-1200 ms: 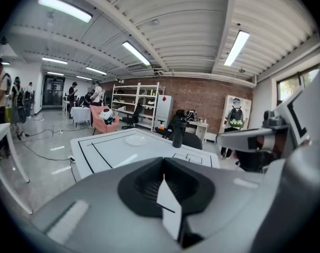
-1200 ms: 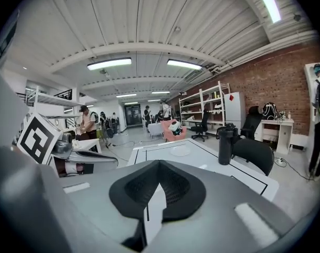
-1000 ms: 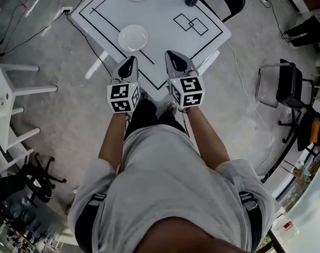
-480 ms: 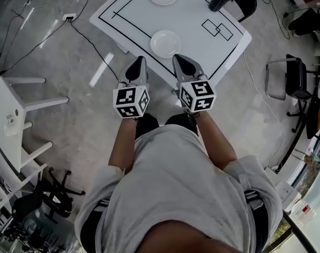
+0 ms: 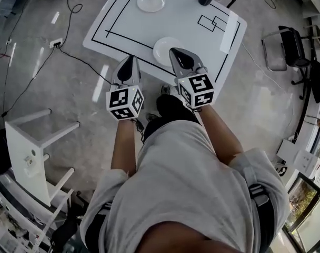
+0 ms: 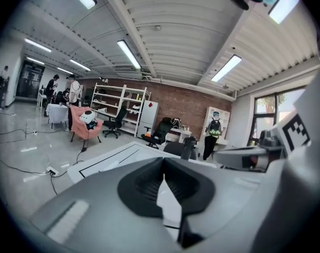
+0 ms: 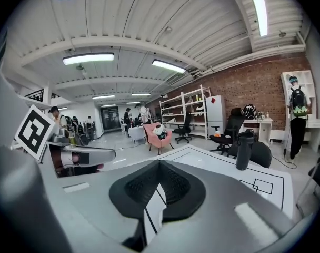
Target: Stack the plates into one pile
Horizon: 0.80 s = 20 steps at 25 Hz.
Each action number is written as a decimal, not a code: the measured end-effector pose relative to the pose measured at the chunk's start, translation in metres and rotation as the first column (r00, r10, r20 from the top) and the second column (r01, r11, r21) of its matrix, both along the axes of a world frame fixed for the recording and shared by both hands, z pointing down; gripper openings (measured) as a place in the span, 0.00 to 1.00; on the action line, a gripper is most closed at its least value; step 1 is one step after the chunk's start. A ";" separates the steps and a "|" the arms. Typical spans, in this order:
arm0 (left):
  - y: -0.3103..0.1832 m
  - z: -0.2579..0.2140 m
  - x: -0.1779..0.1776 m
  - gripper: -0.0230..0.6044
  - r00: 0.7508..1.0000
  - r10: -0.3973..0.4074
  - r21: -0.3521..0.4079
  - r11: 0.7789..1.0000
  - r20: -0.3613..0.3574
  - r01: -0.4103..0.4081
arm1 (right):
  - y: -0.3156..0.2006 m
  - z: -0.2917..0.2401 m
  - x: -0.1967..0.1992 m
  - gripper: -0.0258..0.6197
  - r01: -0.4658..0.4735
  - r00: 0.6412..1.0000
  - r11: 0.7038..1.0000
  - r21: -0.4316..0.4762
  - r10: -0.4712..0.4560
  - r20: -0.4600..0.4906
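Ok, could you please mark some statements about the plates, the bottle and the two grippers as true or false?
1. Two white plates lie apart on the table: a near plate and a far plate. True.
2. The left gripper holds a plate. False: its jaws are shut on nothing.
3. The right gripper has its jaws shut and empty. True.
4. A dark bottle stands between the two plates. False: it stands near the table's far edge, right of the far plate.
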State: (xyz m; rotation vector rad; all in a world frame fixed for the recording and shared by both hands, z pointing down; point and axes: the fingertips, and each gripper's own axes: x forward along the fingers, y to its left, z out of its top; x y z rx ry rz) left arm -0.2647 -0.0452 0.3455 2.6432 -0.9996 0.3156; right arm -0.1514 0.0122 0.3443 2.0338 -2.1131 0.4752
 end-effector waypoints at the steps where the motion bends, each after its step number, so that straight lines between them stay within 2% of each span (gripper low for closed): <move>1: -0.009 0.004 0.008 0.04 1.000 0.007 -0.014 1.000 0.002 -0.007 | -0.010 0.002 0.007 0.04 -0.001 1.000 1.000 -0.001 0.001 0.002; 7: -0.059 0.022 0.055 0.04 0.996 0.056 -0.040 0.998 0.063 -0.053 | -0.063 0.008 0.053 0.04 -0.024 0.999 1.000 0.010 0.023 0.044; 9: -0.076 0.034 0.076 0.04 0.996 0.064 -0.074 0.995 0.059 -0.059 | -0.078 0.009 0.076 0.04 -0.031 0.999 1.000 -0.003 0.031 0.040; 12: -0.096 0.046 0.081 0.04 0.995 0.063 -0.134 0.990 0.083 -0.052 | -0.092 0.012 0.092 0.04 -0.063 0.995 0.998 -0.020 0.064 0.075; 16: -0.126 0.044 0.098 0.04 0.984 0.100 -0.094 0.992 0.147 -0.087 | -0.113 0.021 0.109 0.04 -0.096 0.990 0.995 -0.039 0.100 0.100; 20: -0.155 0.049 0.125 0.04 0.964 0.179 -0.048 0.984 0.195 -0.173 | -0.137 0.037 0.120 0.04 -0.143 0.979 0.987 -0.070 0.151 0.136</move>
